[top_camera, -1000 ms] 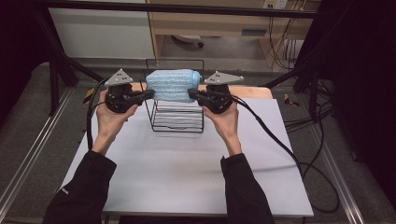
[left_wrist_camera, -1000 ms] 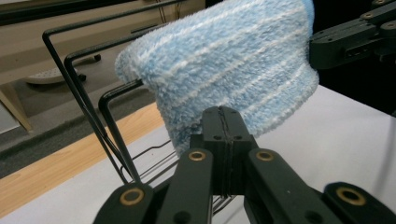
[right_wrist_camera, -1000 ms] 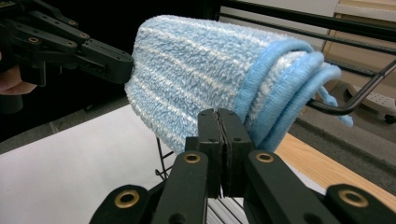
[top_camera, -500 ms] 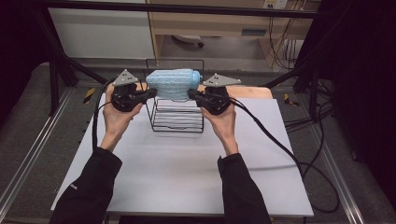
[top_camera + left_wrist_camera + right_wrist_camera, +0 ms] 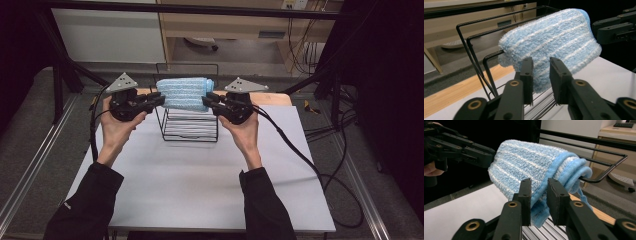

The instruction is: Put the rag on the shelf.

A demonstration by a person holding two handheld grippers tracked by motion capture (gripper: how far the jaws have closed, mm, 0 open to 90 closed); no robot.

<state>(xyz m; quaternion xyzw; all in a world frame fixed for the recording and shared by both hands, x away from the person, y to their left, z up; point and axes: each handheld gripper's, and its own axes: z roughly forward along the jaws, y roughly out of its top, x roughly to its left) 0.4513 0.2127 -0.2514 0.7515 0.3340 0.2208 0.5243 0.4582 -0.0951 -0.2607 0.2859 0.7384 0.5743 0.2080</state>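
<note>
The folded towel (image 5: 184,93) lay over the wire rack (image 5: 190,125); both grippers' fingers (image 5: 527,75) had just been opening, its ends loosely between them.

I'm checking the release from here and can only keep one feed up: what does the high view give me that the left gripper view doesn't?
High view: both hands, the left gripper and right gripper at either end of the blue towel, and the white table under the black wire rack. Left gripper view: a close look at its jaws, which have just been opening, with a gap around the towel's edge. Both: the towel draped over the rack's top bars.
</note>
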